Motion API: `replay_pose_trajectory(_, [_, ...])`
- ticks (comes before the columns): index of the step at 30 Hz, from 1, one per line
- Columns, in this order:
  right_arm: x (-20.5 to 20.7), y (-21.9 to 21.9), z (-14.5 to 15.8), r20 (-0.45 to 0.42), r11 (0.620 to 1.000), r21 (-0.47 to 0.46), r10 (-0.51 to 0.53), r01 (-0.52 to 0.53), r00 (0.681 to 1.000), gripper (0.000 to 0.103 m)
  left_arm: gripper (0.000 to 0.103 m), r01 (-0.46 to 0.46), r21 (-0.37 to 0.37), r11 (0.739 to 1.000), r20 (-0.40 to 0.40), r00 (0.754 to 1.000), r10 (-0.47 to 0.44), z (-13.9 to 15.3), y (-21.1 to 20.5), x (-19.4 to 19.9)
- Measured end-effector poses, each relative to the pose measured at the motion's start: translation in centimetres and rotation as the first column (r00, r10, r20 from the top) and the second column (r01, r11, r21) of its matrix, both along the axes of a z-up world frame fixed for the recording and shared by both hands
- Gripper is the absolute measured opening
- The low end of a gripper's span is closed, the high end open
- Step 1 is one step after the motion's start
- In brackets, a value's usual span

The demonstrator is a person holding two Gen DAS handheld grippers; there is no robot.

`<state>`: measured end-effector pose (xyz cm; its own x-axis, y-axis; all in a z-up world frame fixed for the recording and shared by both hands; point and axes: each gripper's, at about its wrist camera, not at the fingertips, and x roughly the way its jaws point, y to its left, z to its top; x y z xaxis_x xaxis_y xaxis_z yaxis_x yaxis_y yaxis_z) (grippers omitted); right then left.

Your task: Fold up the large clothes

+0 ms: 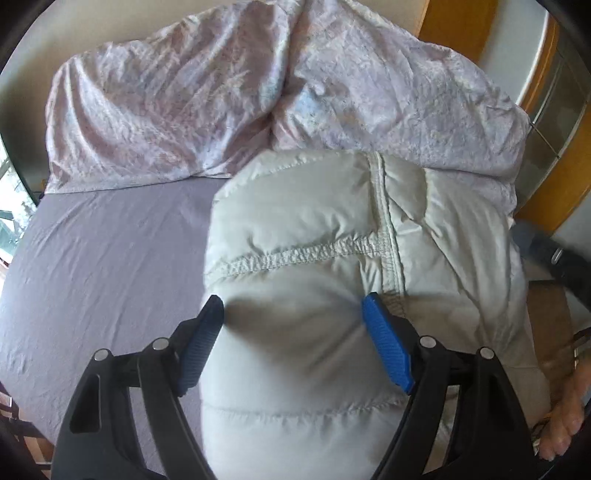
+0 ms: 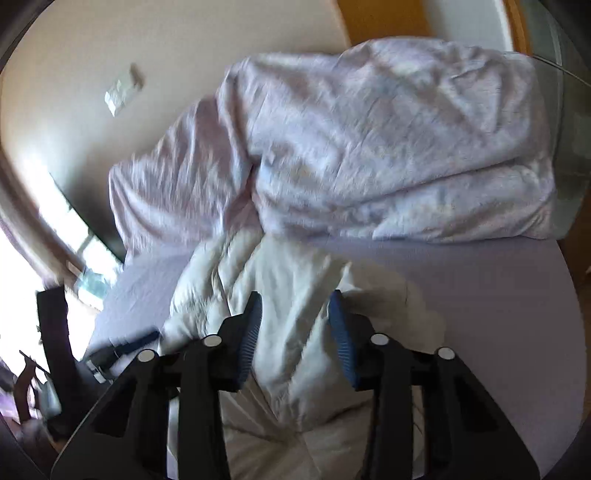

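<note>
A pale grey-white puffer jacket (image 1: 314, 236) lies on the lilac bed sheet (image 1: 110, 258). My left gripper (image 1: 293, 310) is open, its blue pads (image 1: 388, 350) spread wide over a puffy quilted panel near a stitched seam. In the right wrist view the jacket (image 2: 280, 280) is bunched up and blurred. My right gripper (image 2: 295, 310) has its jaws partly closed around a thick fold of the jacket, which fills the gap between the pads; whether they clamp it is unclear.
A crumpled pink-lilac duvet (image 1: 258, 96) is piled at the head of the bed and shows in the right wrist view (image 2: 369, 147). A wooden door frame (image 1: 454, 22) stands at the right. A bright window (image 2: 44, 229) is at the left.
</note>
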<state>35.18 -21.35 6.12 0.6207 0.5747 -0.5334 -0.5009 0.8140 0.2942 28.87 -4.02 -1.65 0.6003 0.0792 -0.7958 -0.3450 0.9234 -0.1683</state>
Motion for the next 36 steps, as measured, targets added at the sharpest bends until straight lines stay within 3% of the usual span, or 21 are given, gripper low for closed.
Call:
replay_pose_trajectory(3, [0.4, -0.2, 0.2, 0.001, 0.999, 0.030, 0.020, -0.020, 1.000, 0.040, 0.078, 0.031, 0.036, 0.999, -0.007, 1.000, -0.031, -0.8, -1.3, 0.6])
replay_pose_trajectory(7, [1.2, 0.7, -1.1, -0.026, 0.998, -0.062, 0.023, -0.025, 0.999, 0.040, 0.079, 0.062, 0.070, 0.996, -0.030, 0.998, -0.060, -1.7, -2.8, 1.7])
replay_pose_trajectory(15, [3.9, 0.2, -7.3, -0.130, 0.962, -0.267, -0.102, 0.064, 0.986, 0.036, 0.083, 0.131, 0.106, 0.986, -0.033, 0.991, -0.128, -1.8, -4.5, 2.9])
replay_pose_trajectory(22, [4.4, -2.8, -11.5, -0.235, 0.989, -0.116, -0.114, 0.088, 0.965, 0.036, 0.083, 0.154, 0.101, 0.983, 0.008, 0.988, -0.156, 0.0, -4.8, 3.3])
replay_pose_trajectory(26, [4.4, -2.9, -12.0, -0.240, 0.990, -0.117, -0.110, 0.084, 0.965, 0.036, 0.083, 0.123, 0.139, 0.983, -0.003, 0.992, -0.124, -0.2, -4.2, 4.3])
replay_pose_trajectory(30, [4.3, -2.8, -12.3, -0.229, 0.991, -0.109, -0.106, 0.083, 0.968, 0.036, 0.091, 0.105, 0.214, 0.971, -0.020, 0.994, -0.103, -2.1, -4.3, 4.9])
replay_pose_trajectory(36, [4.6, -2.5, -12.6, -0.219, 0.990, -0.114, -0.106, 0.082, 0.970, 0.036, 0.101, 0.098, 0.219, 0.971, -0.026, 0.995, -0.094, -3.8, -3.8, 5.7])
